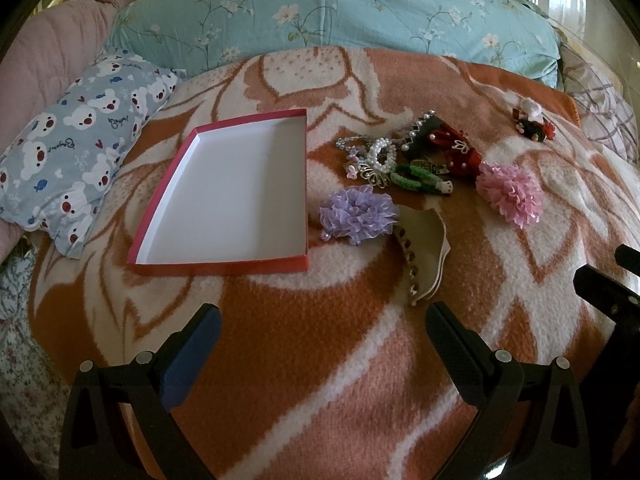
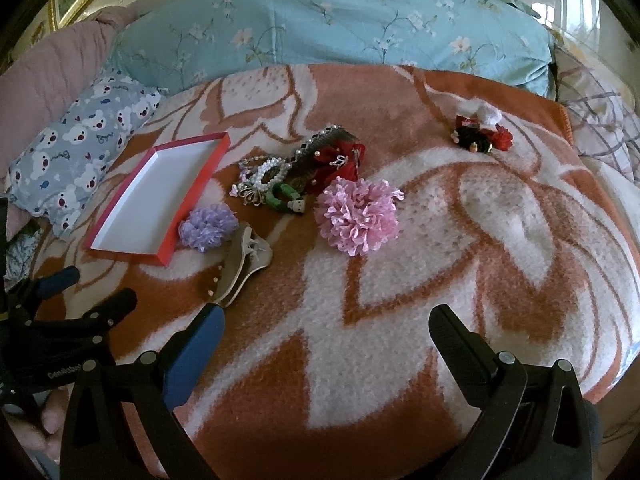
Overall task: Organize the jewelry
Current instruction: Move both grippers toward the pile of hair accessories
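Observation:
A shallow red box with a white inside (image 1: 236, 196) (image 2: 160, 196) lies empty on the orange and white blanket. Right of it sit a purple ruffled hair flower (image 1: 358, 214) (image 2: 208, 227), a beige studded claw clip (image 1: 424, 254) (image 2: 240, 268), a pearl bracelet (image 1: 380, 156) (image 2: 270, 174), a green clip (image 1: 420, 176) (image 2: 289, 200), a red bow (image 1: 456, 148) (image 2: 340, 164) and a pink hair flower (image 1: 510, 194) (image 2: 360, 216). A small red and black ornament (image 1: 534, 124) (image 2: 482, 134) lies apart at the far right. My left gripper (image 1: 322, 326) is open above the blanket, near the claw clip. My right gripper (image 2: 326, 322) is open and holds nothing.
A teddy-print pillow (image 1: 68, 156) (image 2: 76, 152) lies left of the box. A blue floral pillow (image 1: 320, 16) (image 2: 320, 28) spans the back, and a pink quilt (image 1: 40, 48) is at the far left. A hand (image 2: 52, 420) grips the left gripper (image 2: 64, 304) at lower left.

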Demonstrator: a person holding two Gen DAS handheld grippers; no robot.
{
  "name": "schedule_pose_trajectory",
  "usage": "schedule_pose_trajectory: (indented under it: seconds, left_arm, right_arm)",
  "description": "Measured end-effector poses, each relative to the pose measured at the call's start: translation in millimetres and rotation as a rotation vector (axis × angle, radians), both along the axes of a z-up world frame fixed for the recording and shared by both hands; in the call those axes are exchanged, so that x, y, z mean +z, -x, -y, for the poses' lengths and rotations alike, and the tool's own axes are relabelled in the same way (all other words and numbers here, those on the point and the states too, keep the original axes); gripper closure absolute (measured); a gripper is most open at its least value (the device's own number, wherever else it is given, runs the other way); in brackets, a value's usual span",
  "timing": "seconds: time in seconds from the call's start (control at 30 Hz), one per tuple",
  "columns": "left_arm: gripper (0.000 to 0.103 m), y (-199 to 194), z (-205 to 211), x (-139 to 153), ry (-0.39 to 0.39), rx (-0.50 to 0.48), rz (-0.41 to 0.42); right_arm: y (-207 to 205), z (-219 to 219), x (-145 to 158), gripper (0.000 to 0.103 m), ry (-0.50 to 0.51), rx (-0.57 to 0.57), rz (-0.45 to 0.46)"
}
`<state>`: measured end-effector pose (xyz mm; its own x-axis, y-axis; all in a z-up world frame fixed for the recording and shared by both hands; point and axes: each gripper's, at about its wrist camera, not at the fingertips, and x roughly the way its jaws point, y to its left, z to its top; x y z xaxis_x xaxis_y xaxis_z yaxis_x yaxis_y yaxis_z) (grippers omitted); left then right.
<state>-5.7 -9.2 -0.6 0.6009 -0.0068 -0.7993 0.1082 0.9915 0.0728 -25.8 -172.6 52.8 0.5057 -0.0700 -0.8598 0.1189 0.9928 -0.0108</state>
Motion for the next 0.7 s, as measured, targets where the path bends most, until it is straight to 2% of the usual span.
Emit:
schedule_pose_trajectory:
  seconds: [0.7]
  left_arm:
    - [0.001, -7.7, 5.2, -1.9, 0.005, 0.000, -0.013]
  right_arm:
    - [-2.6, 5.5, -1.0, 0.001, -0.018, -0.008, 0.003]
